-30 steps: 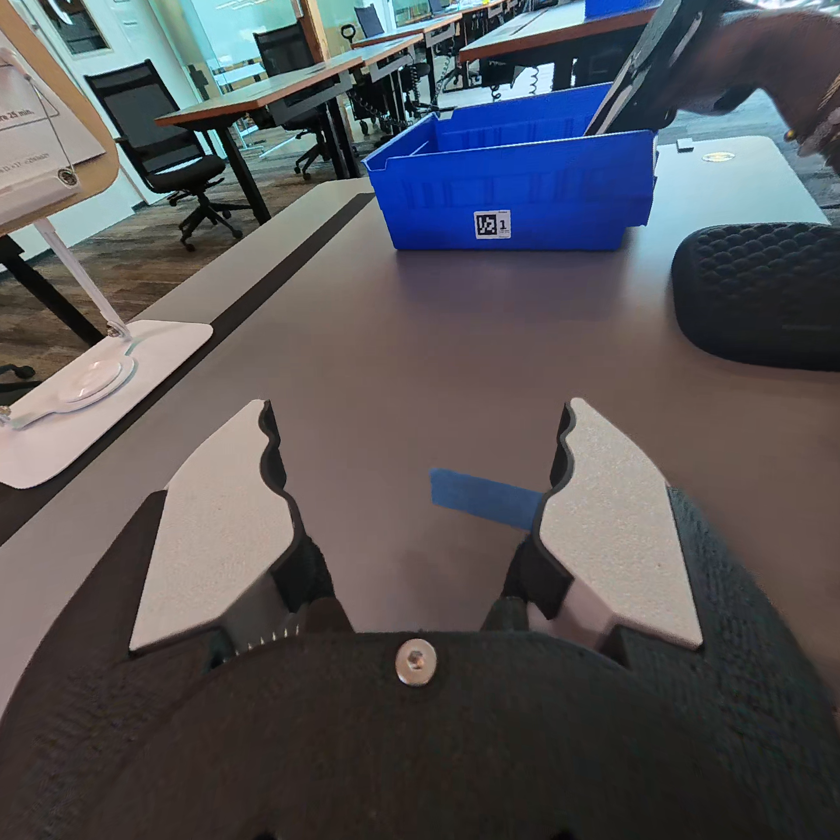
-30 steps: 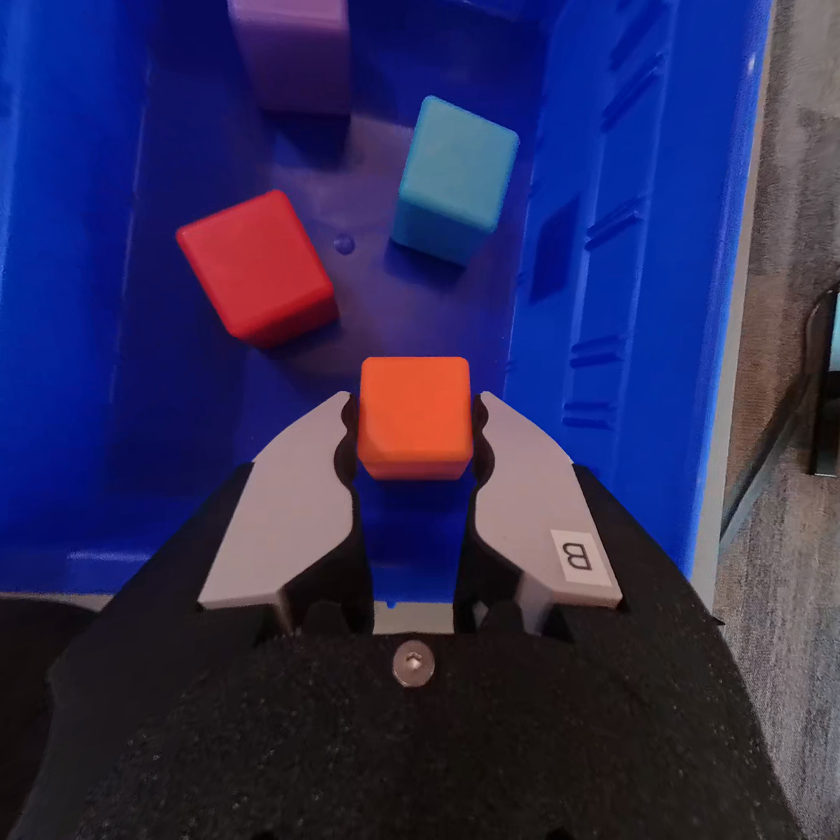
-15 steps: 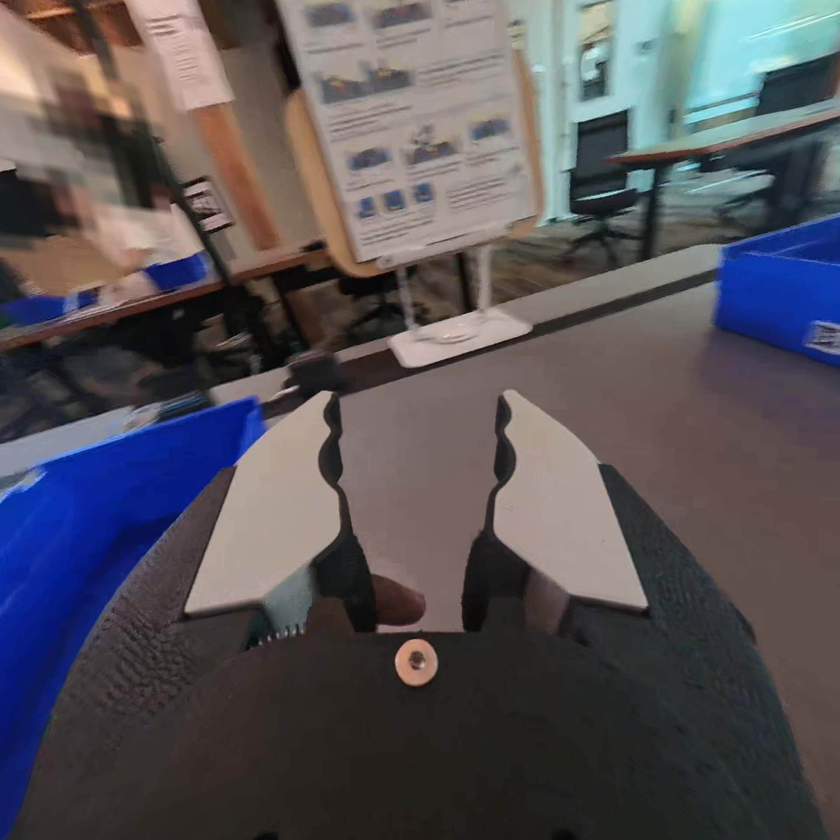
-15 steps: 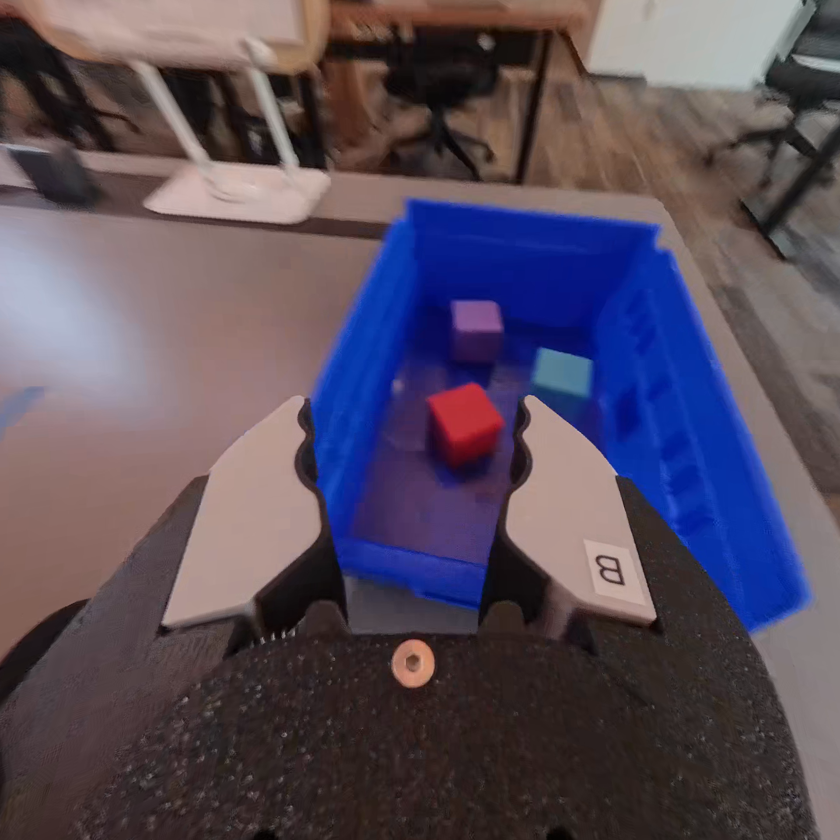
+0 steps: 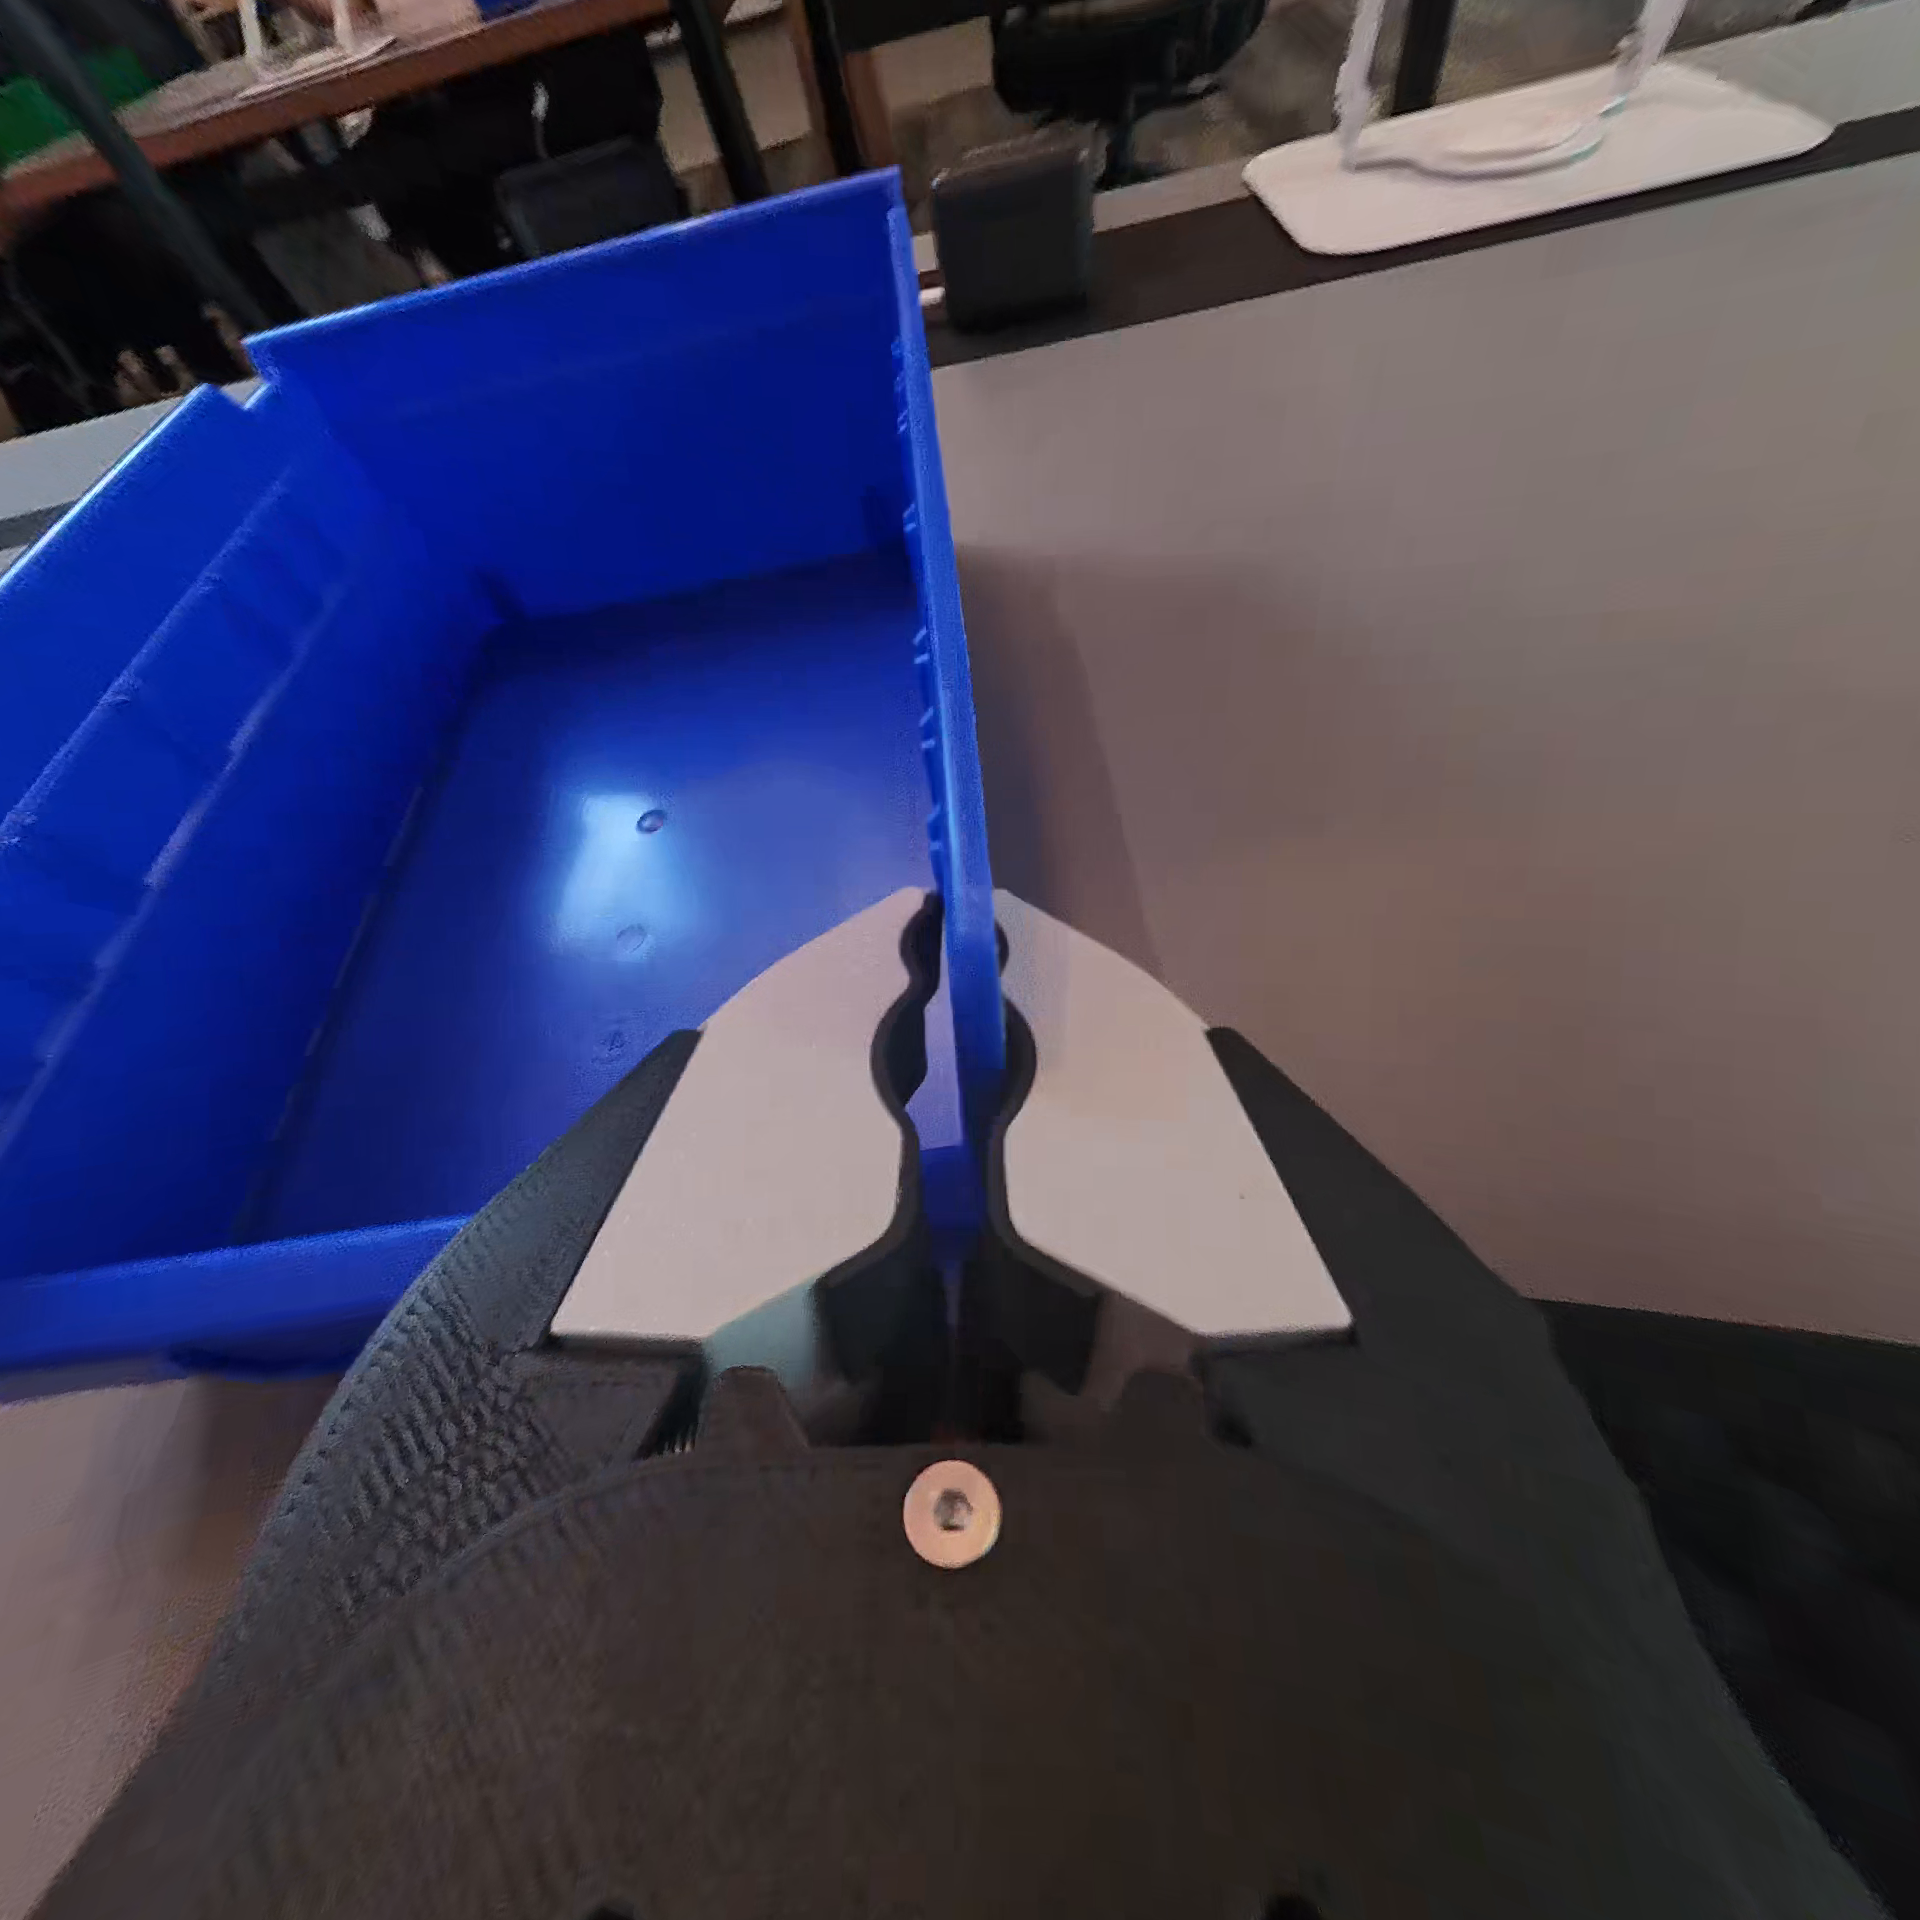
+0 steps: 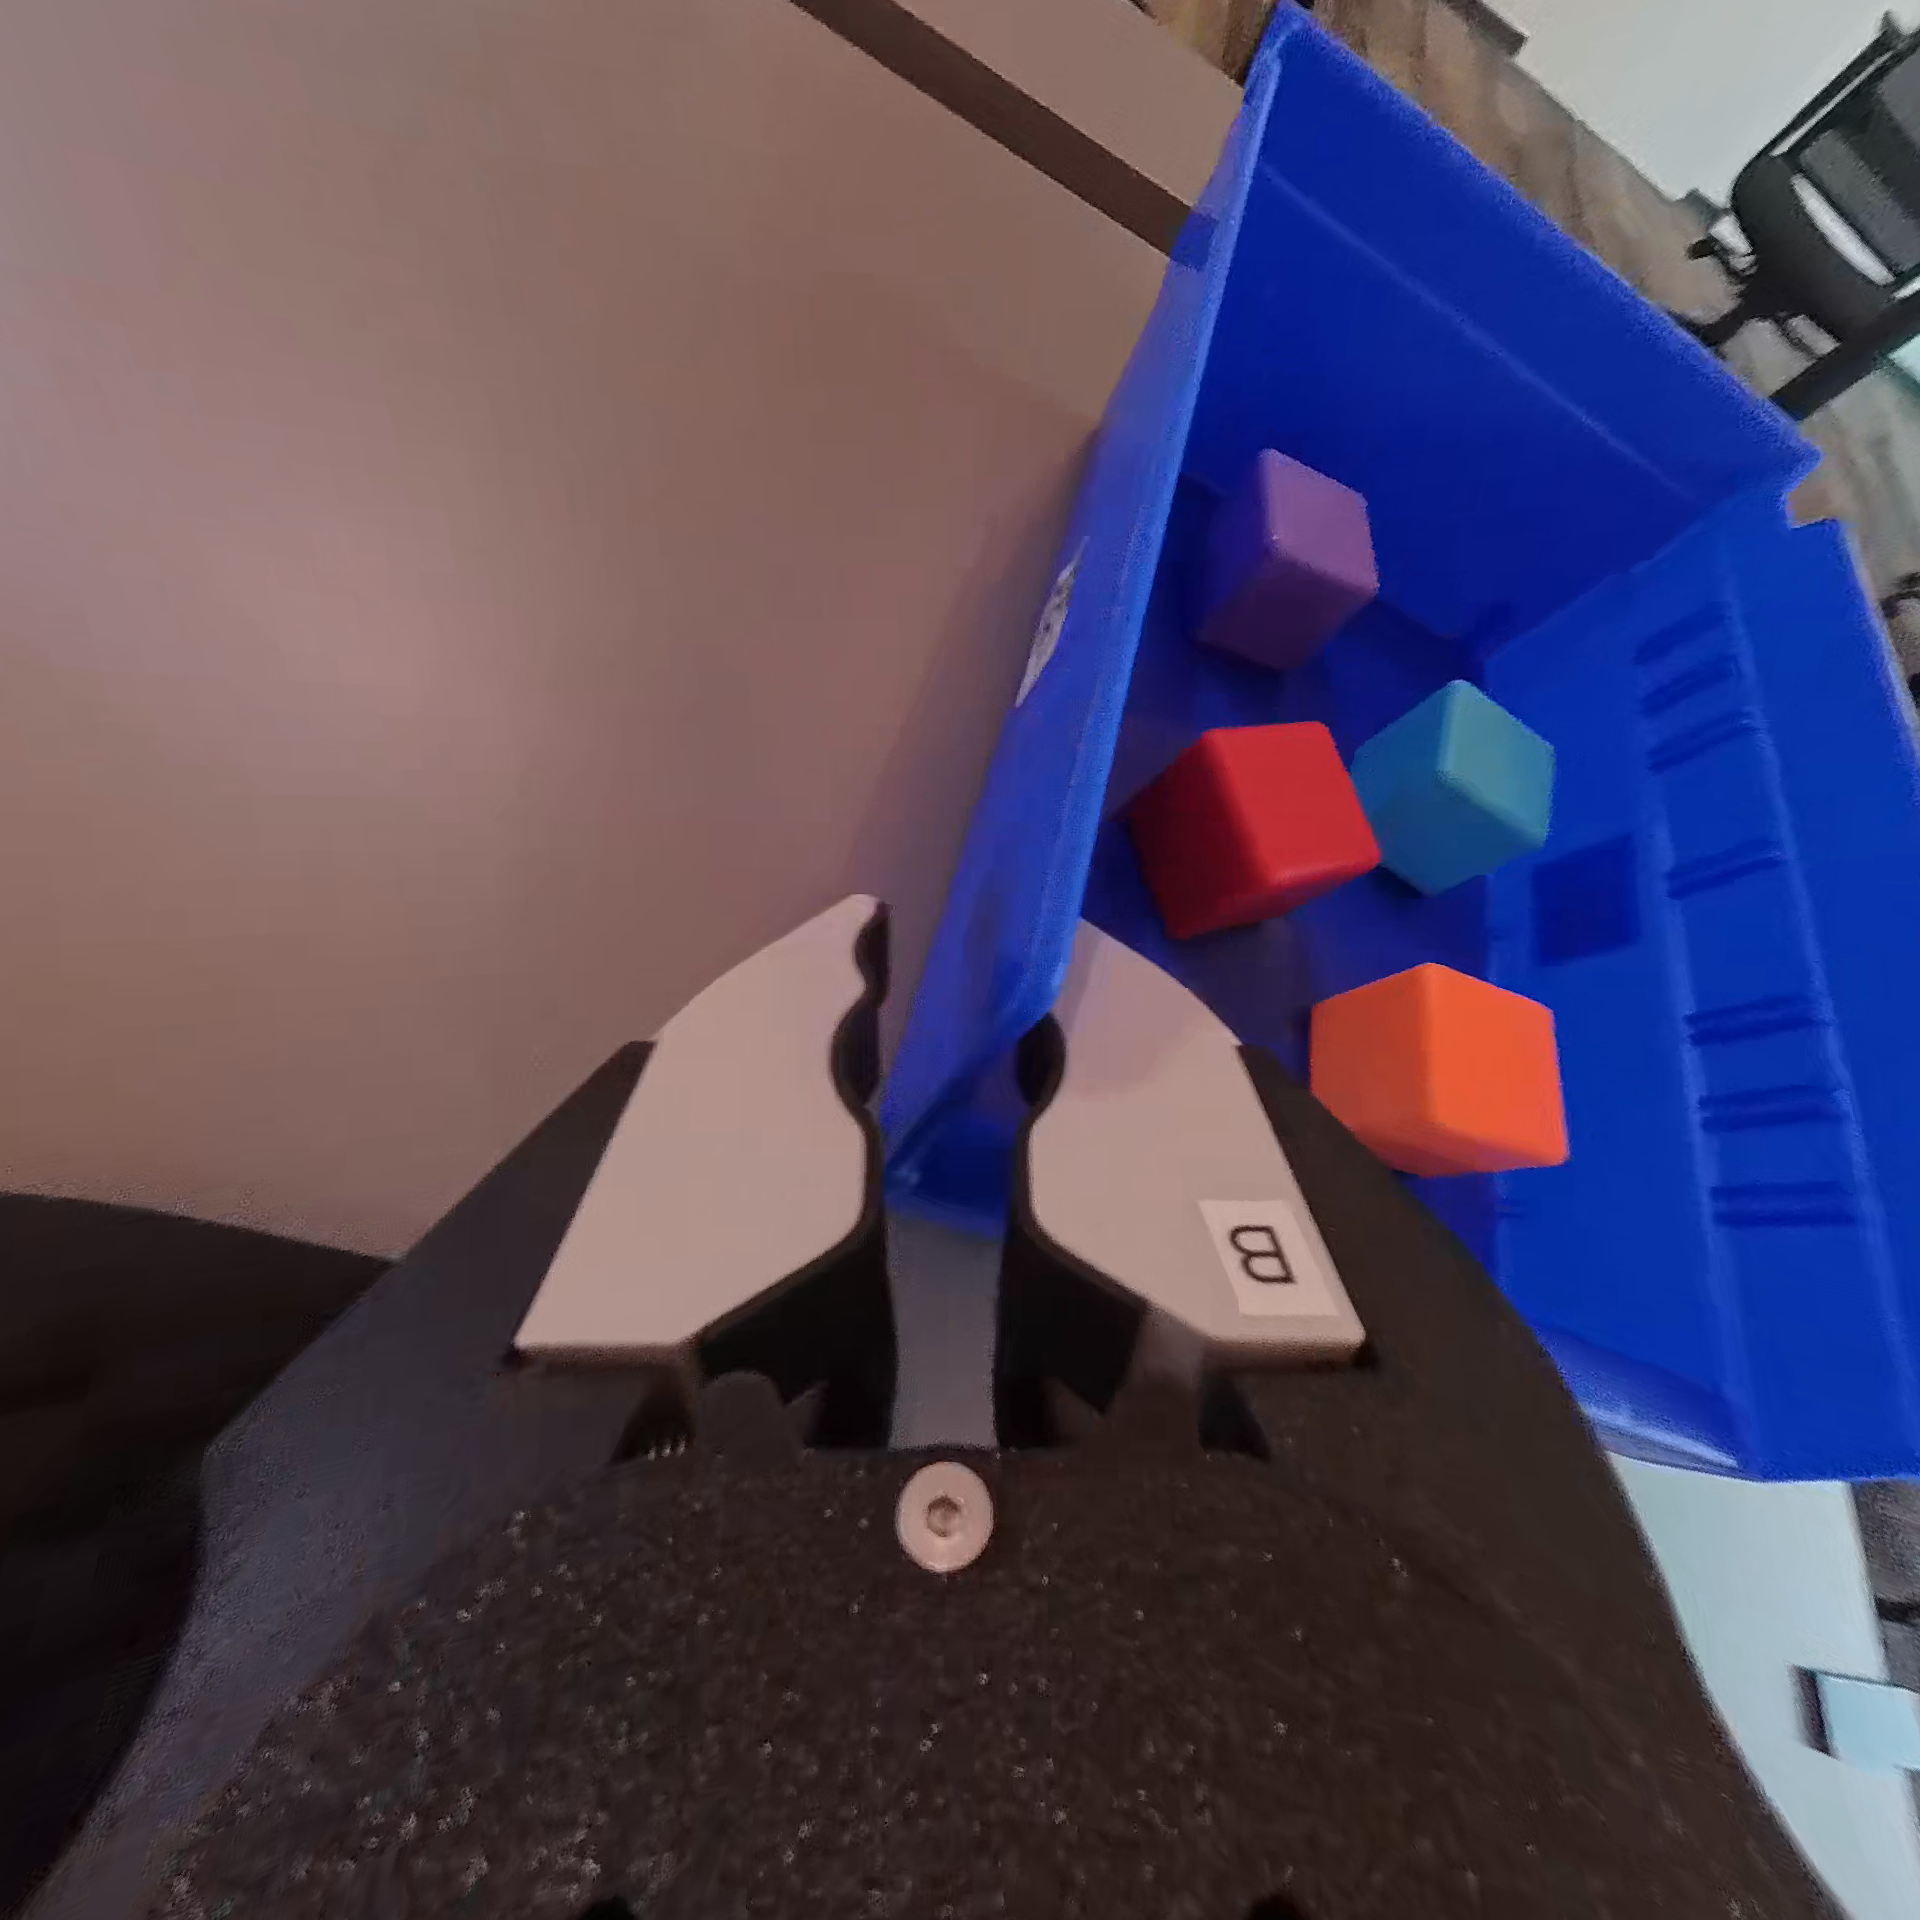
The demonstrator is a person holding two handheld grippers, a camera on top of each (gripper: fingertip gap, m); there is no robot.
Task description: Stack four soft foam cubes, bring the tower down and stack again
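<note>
In the right wrist view a blue bin [image 6: 1455, 343] holds four foam cubes: purple [image 6: 1288, 561], red [image 6: 1257, 821], teal [image 6: 1455, 800] and orange [image 6: 1439, 1070], all loose on its floor. My right gripper [image 6: 977, 935] is shut on this bin's near left wall, one finger outside and one inside. The bin looks tilted in this view. In the left wrist view my left gripper [image 5: 961, 920] is shut on the right wall of a second, empty blue bin [image 5: 582, 436] that stands on the grey table.
A white stand base [image 5: 1538, 156] and a small black box [image 5: 1008, 249] sit at the table's far edge. A black pad lies near the grippers [image 5: 1766, 1455] [image 6: 156, 1299]. A dark strip [image 6: 997, 114] crosses the table. Office chairs and desks stand beyond.
My right gripper let the orange cube go in the bin, drew back, then shut on the bin's left wall. My left gripper swung left to the empty bin and shut on its right wall.
</note>
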